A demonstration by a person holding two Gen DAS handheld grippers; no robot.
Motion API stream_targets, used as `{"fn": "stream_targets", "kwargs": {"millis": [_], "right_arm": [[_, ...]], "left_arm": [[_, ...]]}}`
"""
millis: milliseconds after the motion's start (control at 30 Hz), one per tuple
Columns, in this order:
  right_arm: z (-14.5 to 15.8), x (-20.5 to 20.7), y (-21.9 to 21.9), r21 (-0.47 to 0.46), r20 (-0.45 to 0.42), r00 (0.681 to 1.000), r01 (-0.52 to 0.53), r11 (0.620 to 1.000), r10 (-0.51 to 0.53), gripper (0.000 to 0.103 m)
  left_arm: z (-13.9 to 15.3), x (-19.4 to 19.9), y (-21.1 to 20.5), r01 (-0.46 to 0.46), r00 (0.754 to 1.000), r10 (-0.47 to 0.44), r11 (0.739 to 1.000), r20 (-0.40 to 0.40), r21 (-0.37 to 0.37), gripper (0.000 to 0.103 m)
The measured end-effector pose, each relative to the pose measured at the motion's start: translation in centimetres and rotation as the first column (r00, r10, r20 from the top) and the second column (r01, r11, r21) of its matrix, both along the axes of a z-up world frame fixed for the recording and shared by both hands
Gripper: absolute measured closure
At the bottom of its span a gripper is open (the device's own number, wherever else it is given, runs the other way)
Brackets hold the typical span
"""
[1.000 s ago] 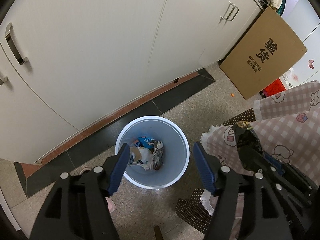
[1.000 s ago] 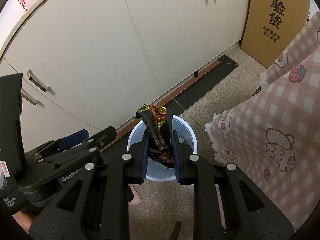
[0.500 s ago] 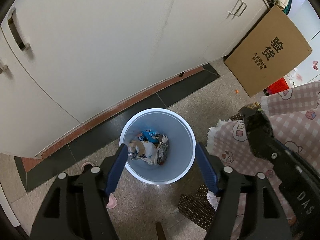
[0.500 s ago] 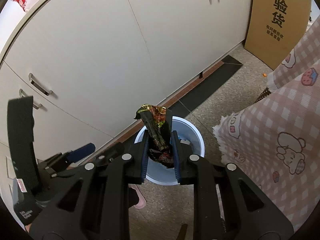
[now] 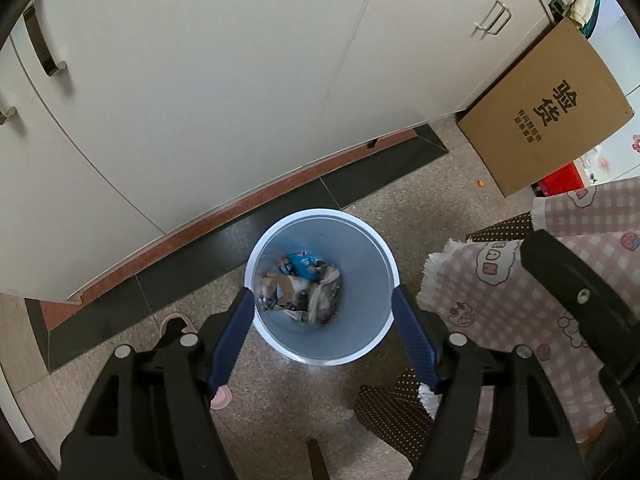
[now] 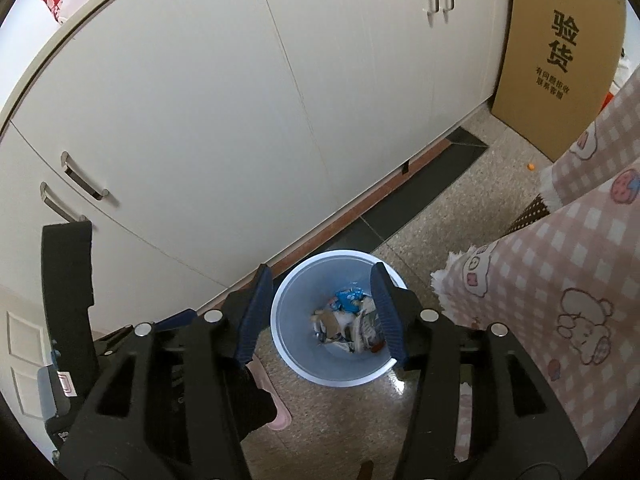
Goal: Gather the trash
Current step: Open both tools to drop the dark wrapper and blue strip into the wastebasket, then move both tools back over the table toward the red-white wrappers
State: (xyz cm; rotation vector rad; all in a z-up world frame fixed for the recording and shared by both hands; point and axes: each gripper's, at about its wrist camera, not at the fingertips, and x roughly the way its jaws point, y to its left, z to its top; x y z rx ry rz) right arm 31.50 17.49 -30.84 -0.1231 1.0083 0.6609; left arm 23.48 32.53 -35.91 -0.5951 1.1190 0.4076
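My right gripper [image 6: 320, 312] hangs right over the bin [image 6: 280, 332], pointing steeply down into it, and its jaws have just been opening; nothing is between the blue pads [image 6: 252, 316] now. My left gripper [image 5: 323, 332] is also spread wide and empty, framing the same bin [image 5: 360, 344] from above. The trash [image 6: 348, 324] lies in a heap at the bottom of the bin: a blue wrapper [image 5: 302, 264], bits of paper and something dark at the near edge. I judge this step to be the release, and it looks done, since no wrapper hangs from either pad that I can see.

To finish it well I would hold the right gripper over the mouth of the bin a beat, jaws apart, so that a crinkly foil wrapper, which tends to cling to a rubber pad, can fall free inside the rim and not onto the floor [image 6: 436, 216]. I would not shake it sideways: the bin is light plastic, stands close to the cupboard [image 6: 240, 100] and beside the checked cloth [image 6: 560, 280], and a knock could tip it or snag the fringe. When I lift away, I would go straight up first, then turn toward the next piece.

A small orange crumb [image 5: 480, 184] lies on the floor near the cardboard box [image 5: 548, 116]; that may be the next thing to fetch, though it is too small for me to be sure what it is
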Motion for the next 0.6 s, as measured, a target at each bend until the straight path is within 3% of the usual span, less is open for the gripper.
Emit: {"fn": "stream_targets", "kwargs": {"millis": [333, 600], "right_arm": [[5.0, -0.7, -3.2, 0.044, 0.075, 0.996, 0.036, 0.998, -0.039, 0.051], [13.5, -2.7, -8.0, 0.177, 0.195, 0.978, 0.043, 0.983, -0.077, 0.047]], "left_arm": [[4.9, -0.5, -1.9, 0.014, 0.998, -0.017, 0.999, 0.067, 0.046, 0.033], [14.5, -1.6, -6.2, 0.019, 0.972, -0.052, 0.99, 0.229, 0.142, 0.03]]}}
